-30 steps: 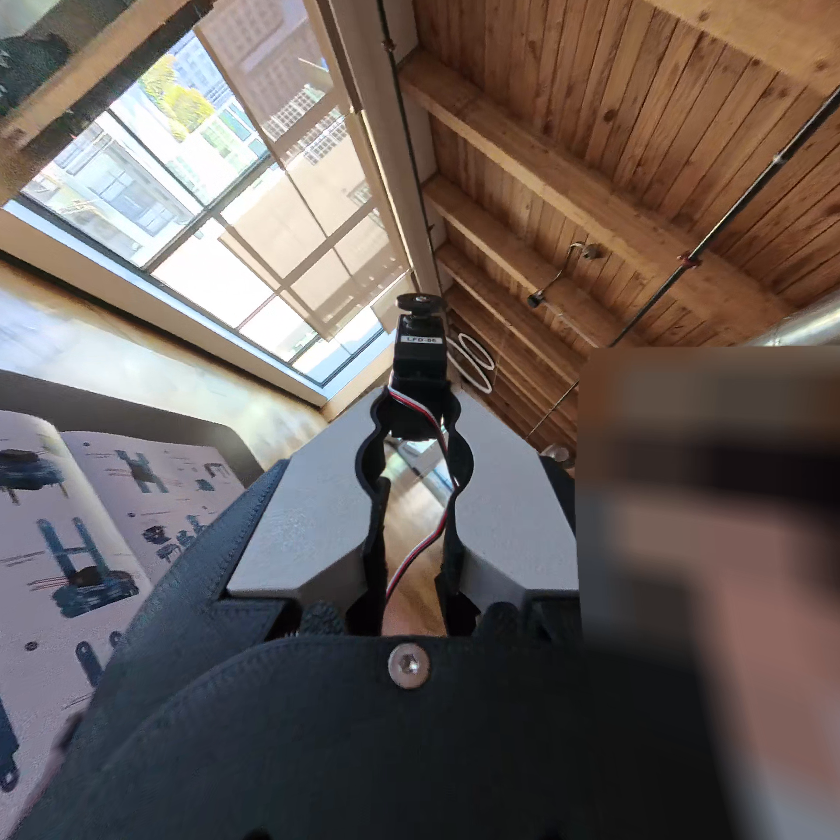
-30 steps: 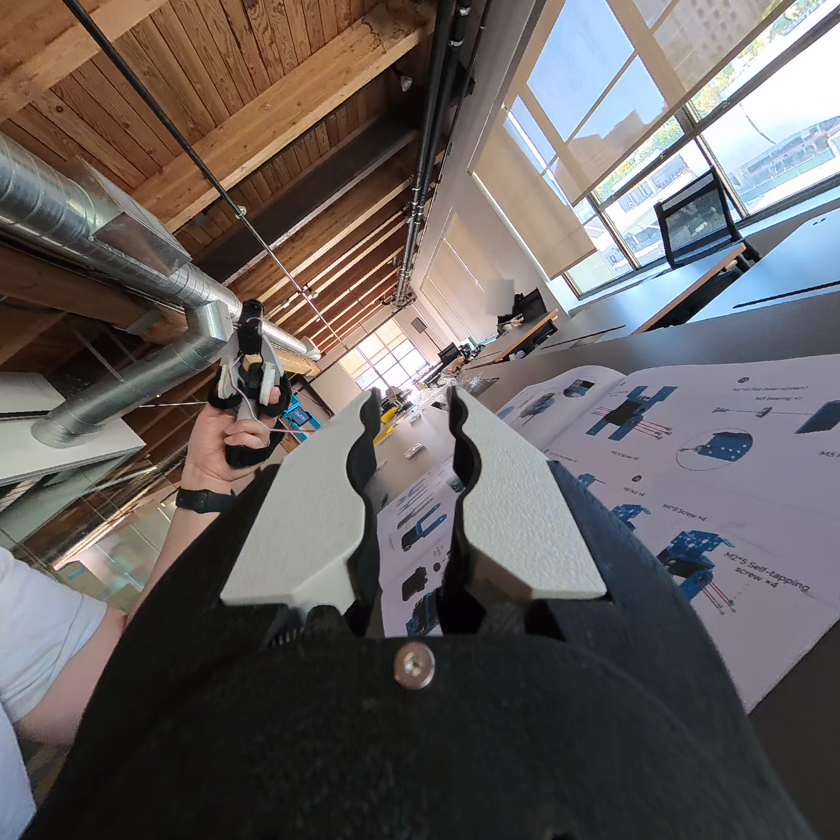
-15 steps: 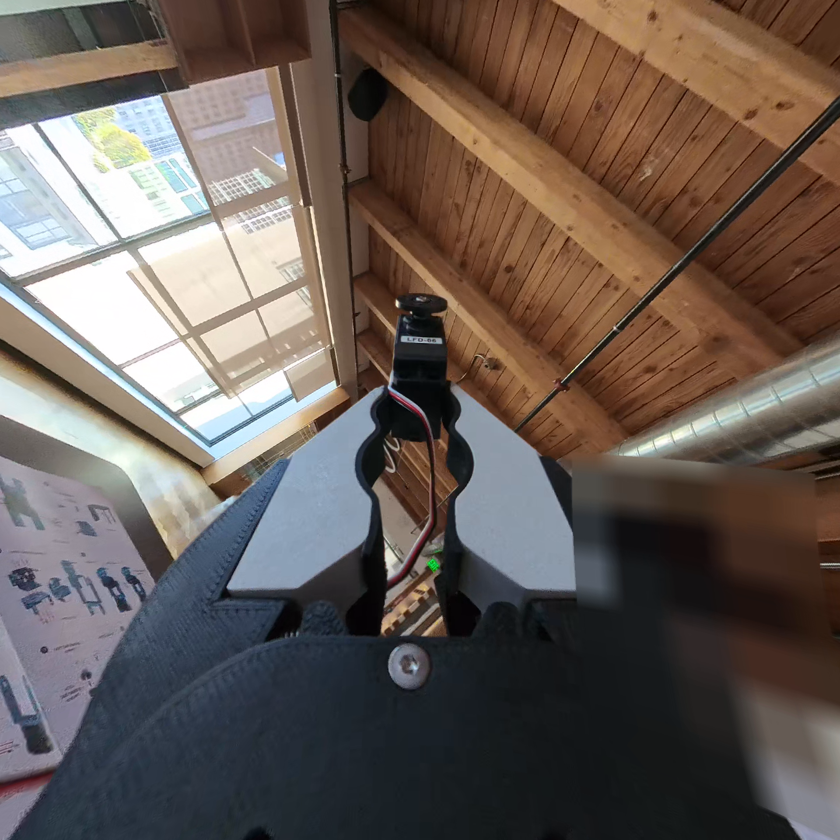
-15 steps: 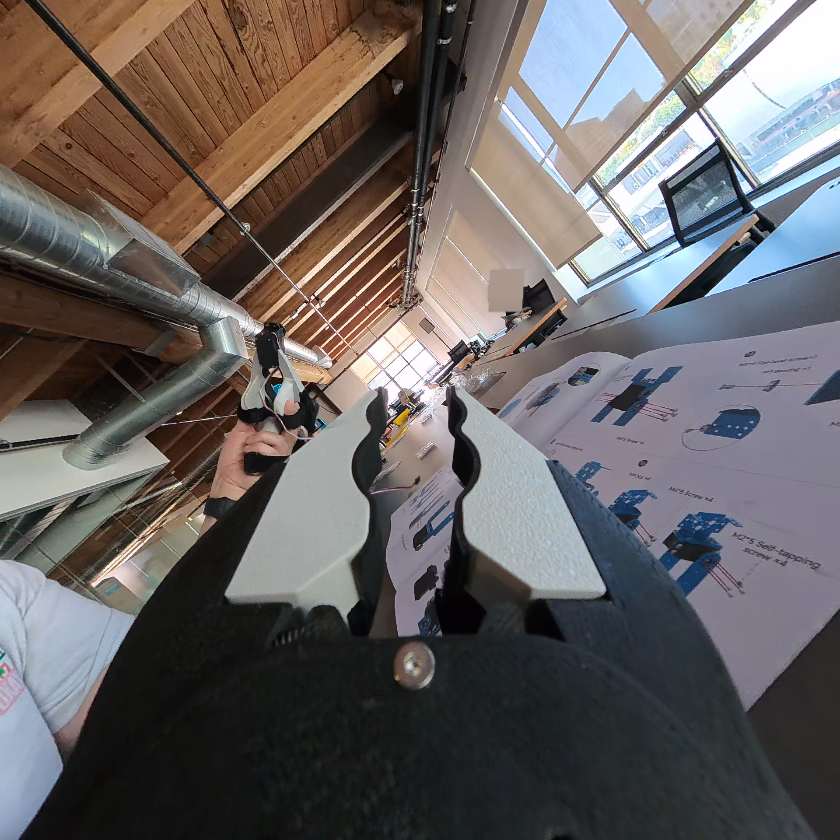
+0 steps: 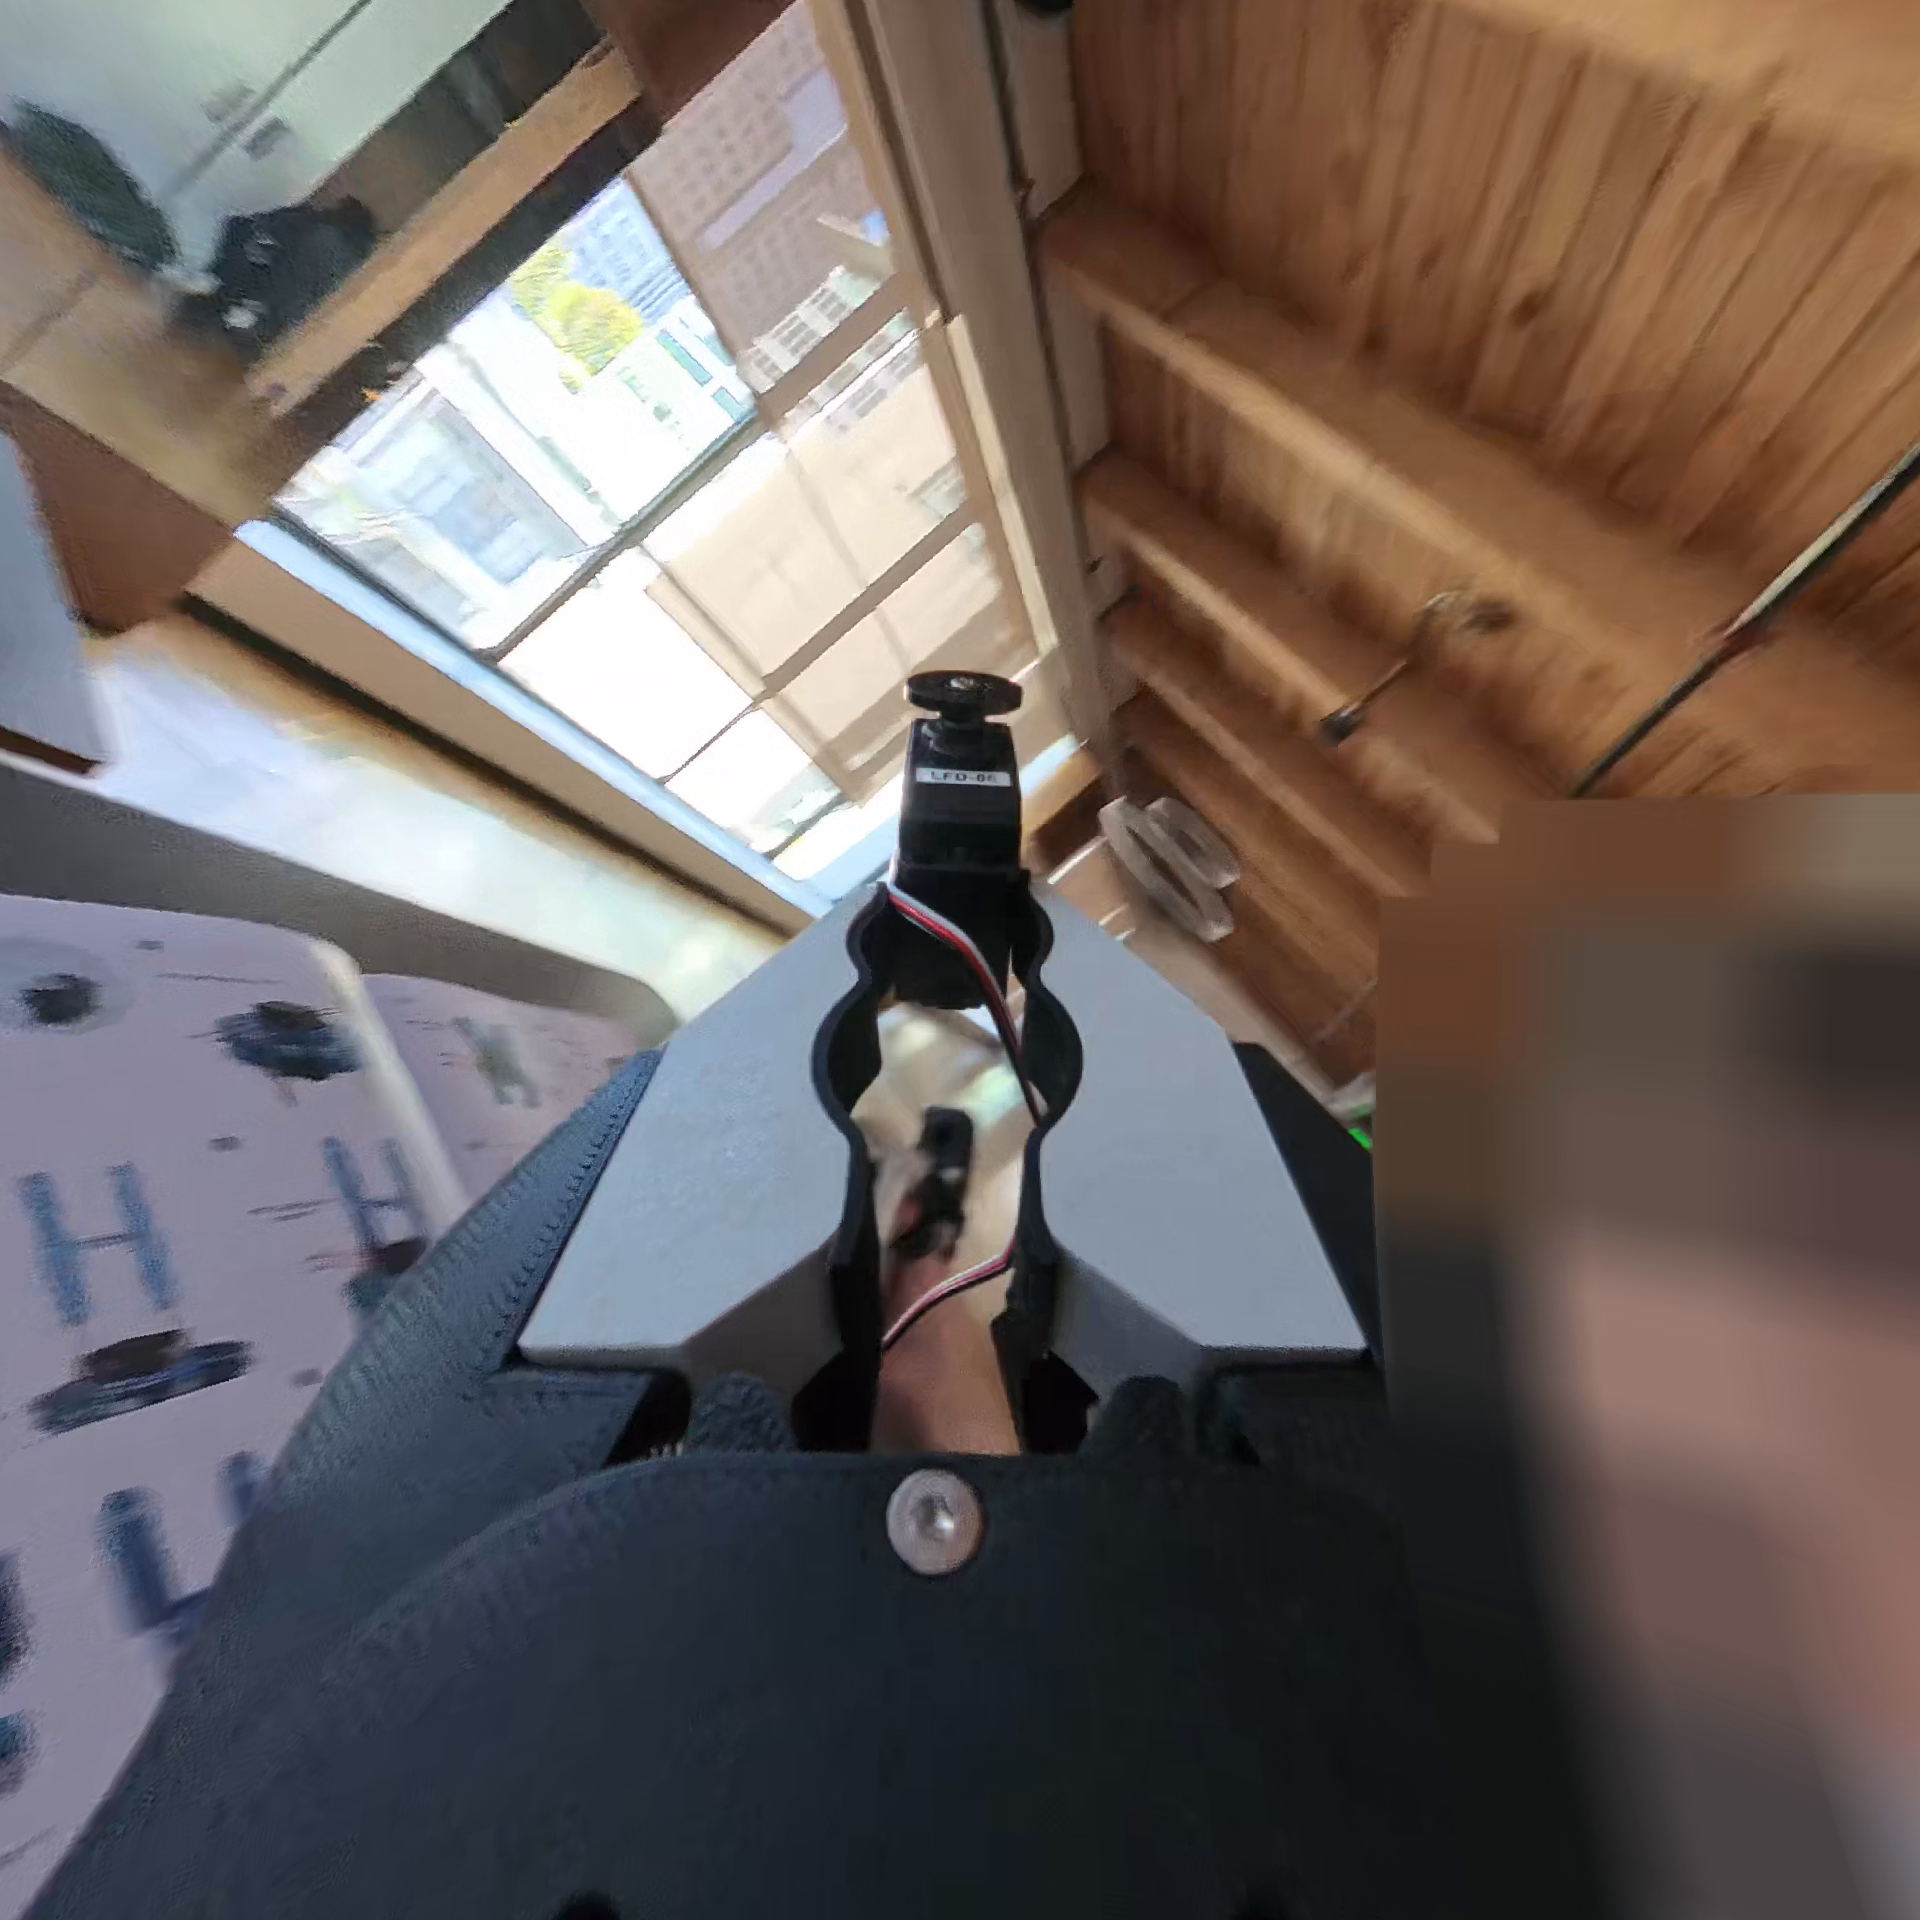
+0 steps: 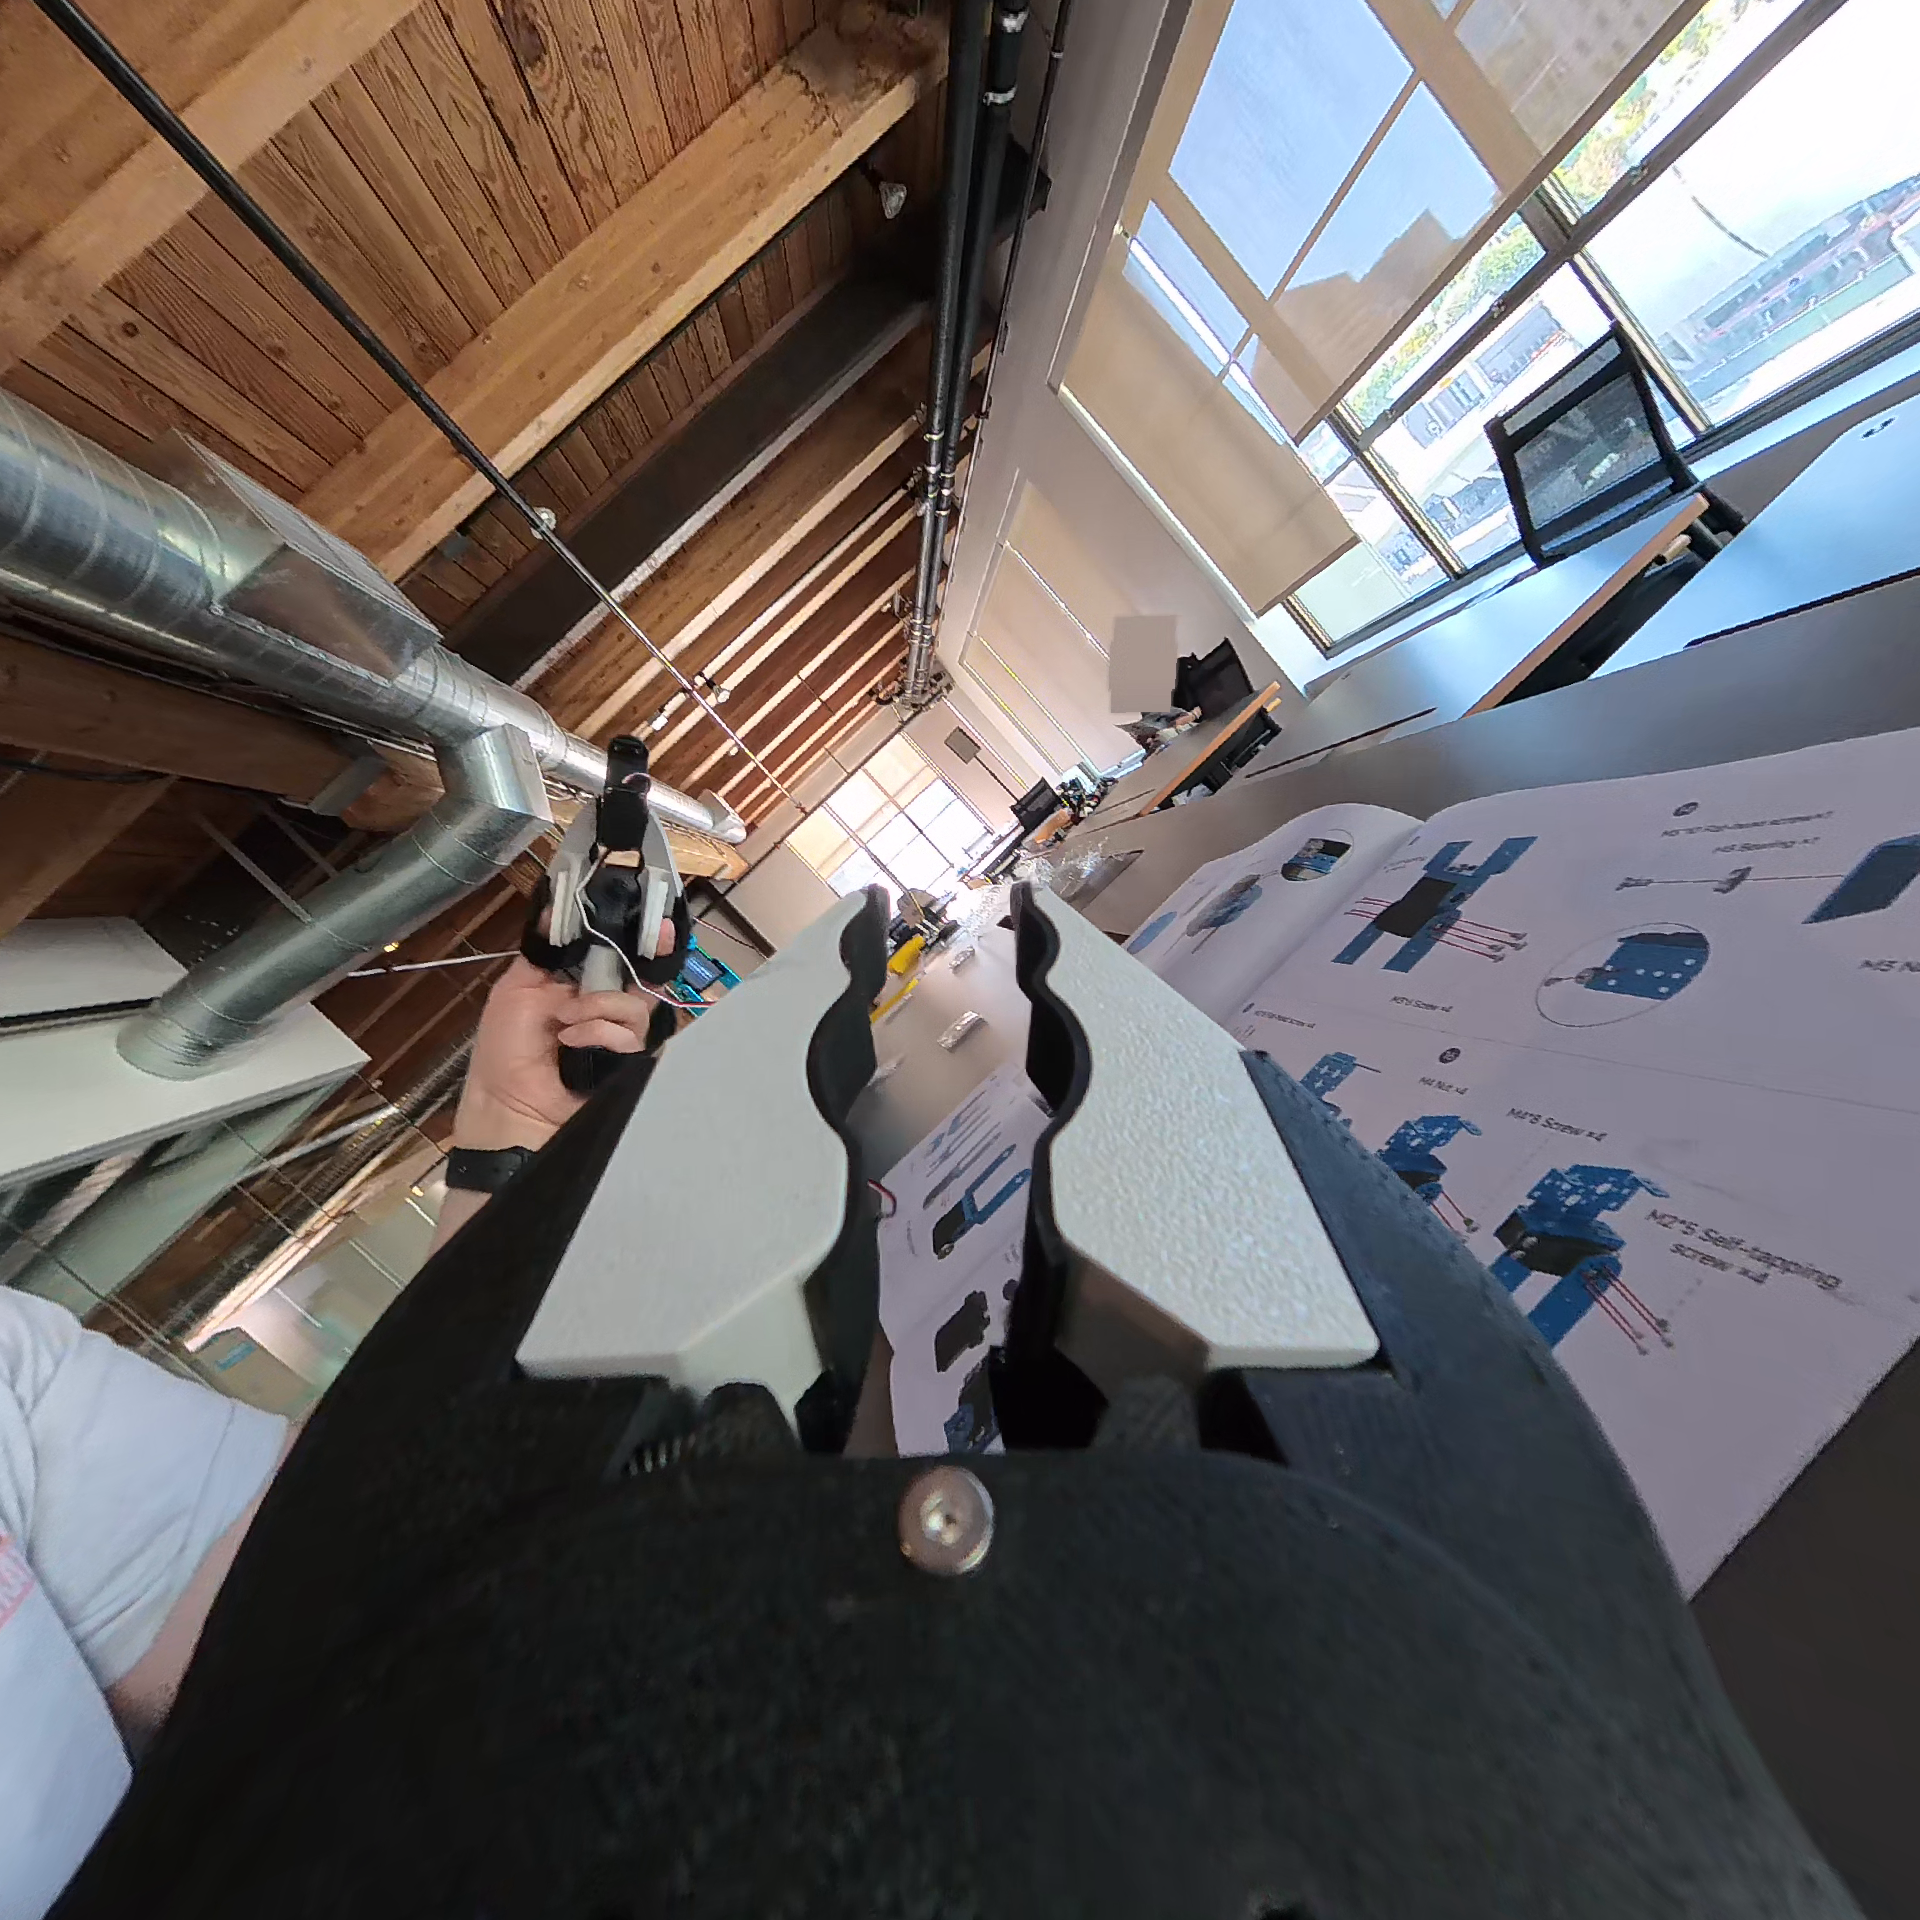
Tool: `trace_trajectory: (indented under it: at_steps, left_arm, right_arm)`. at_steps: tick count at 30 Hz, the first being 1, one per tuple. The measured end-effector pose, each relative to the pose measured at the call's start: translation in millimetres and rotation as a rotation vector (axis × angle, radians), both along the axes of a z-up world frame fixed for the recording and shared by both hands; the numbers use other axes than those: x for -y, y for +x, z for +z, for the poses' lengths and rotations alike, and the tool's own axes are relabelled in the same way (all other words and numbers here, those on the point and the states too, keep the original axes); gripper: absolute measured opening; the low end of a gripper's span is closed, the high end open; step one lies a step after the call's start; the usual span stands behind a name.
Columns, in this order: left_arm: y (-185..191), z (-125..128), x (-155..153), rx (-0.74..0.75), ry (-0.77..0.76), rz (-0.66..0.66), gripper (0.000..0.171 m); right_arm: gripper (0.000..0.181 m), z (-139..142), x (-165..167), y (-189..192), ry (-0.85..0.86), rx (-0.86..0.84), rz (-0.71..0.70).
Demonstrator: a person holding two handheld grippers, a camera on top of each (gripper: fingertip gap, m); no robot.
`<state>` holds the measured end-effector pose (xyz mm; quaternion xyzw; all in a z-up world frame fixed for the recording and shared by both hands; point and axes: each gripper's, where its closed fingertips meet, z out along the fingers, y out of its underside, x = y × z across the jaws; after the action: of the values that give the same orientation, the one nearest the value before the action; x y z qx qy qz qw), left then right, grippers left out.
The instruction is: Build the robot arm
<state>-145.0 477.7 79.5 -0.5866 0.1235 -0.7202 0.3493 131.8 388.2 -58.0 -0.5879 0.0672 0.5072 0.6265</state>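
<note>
Left gripper (image 5: 951, 925) pinches black servo (image 5: 954, 821) at tips; right gripper (image 6: 948, 904) empty.

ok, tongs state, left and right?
Left tongs: shut on a black servo motor.
Right tongs: open, holding nothing, above the instruction booklet.

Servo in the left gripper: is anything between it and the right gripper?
Nothing visible does. The left gripper holds the black servo up in open air, left of the open, empty right gripper; the instruction booklet lies off to the right.
</note>
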Motion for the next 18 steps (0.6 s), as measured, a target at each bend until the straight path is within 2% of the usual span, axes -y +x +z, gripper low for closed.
trace_trajectory:
  at_steps: [2,4,9,18]
  left_arm:
    - [8.1,-13.0,-0.8,-0.174,0.086,0.050,0.020]
    - [12.2,-18.5,-0.6,-0.278,0.177,0.085,0.020]
    - [13.8,-10.8,5.0,-0.336,0.340,0.120,0.020]
    - [23.6,-2.6,19.3,-0.588,0.798,0.294,0.020]
  right_arm:
    - [0.023,-1.9,-1.1,-1.9,-0.007,0.025,-0.002]
    - [0.023,-4.3,-1.9,-4.1,-0.015,0.053,-0.004]
    - [0.023,-6.5,-2.8,-5.8,-0.021,0.076,-0.007]
    - [0.023,-8.3,-3.8,-6.7,-0.027,0.079,-0.005]
